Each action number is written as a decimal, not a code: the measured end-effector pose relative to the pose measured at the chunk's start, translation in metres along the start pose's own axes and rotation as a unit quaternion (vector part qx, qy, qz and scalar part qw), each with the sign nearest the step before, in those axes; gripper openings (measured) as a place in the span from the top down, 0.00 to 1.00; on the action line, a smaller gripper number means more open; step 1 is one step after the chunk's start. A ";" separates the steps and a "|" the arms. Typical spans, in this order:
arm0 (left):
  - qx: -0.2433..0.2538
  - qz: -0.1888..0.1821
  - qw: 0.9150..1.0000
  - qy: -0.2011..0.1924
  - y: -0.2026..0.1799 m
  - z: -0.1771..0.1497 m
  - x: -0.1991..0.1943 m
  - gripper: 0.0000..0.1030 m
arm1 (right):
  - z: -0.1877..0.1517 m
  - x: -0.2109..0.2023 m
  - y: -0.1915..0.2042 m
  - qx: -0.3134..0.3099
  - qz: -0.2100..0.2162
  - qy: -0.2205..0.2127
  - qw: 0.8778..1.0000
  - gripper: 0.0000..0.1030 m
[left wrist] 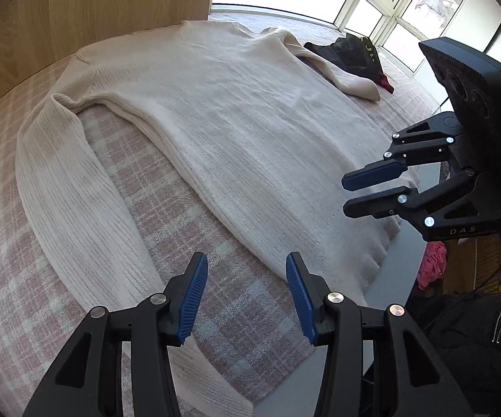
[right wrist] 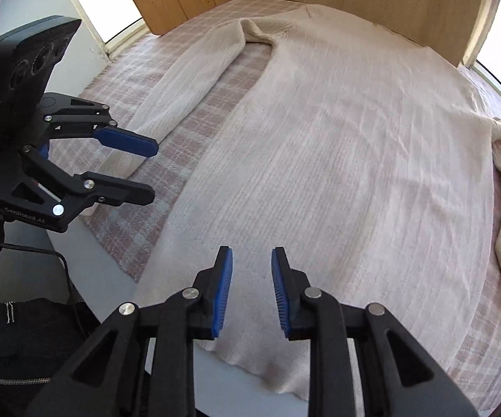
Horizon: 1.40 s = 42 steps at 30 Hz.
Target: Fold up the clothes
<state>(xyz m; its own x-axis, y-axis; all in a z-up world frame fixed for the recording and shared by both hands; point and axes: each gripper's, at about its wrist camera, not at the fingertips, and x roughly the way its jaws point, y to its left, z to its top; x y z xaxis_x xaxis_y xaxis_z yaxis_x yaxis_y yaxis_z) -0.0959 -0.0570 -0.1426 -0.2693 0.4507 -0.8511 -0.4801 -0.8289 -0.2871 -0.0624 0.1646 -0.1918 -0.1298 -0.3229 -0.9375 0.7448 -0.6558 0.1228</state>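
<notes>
Cream ribbed sweater (left wrist: 215,121) lies flat across pink-checked blanket (left wrist: 59,295), filling centre of both views; one sleeve runs down lower left of left wrist view, other sleeve at upper right by dark clothes (left wrist: 351,55). Left gripper (left wrist: 247,295) hovers over blanket near hem, jaws apart, nothing btwn. Right gripper (right wrist: 252,288) above hem edge, jaws apart, empty. Wood panel (left wrist: 94,3) at top.

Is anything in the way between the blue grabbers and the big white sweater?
Nothing visible. The left gripper and right gripper both hang open just above the sweater, spread flat on the checked blanket. The dark clothes lie far off.
</notes>
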 end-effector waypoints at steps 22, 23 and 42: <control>-0.050 0.164 0.985 0.017 0.029 0.145 0.048 0.52 | 0.103 -0.043 -0.222 -0.009 0.000 -0.082 0.997 0.64; -0.064 0.171 0.983 0.029 0.039 0.147 0.060 0.52 | 0.114 -0.036 -0.232 -0.007 0.008 -0.078 0.997 0.63; -0.287 0.268 0.919 0.047 0.052 -0.049 -0.057 0.44 | 0.164 -0.018 -0.206 -0.120 -0.005 -0.007 0.993 0.51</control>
<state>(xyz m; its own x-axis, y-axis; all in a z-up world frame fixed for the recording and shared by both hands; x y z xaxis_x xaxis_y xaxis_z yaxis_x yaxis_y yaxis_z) -0.0642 -0.1416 -0.1309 -0.2525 -0.0803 -0.9643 0.2264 -0.9738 0.0218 -0.3205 0.1937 -0.1471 -0.1452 -0.3281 -0.9334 0.8775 -0.4785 0.0317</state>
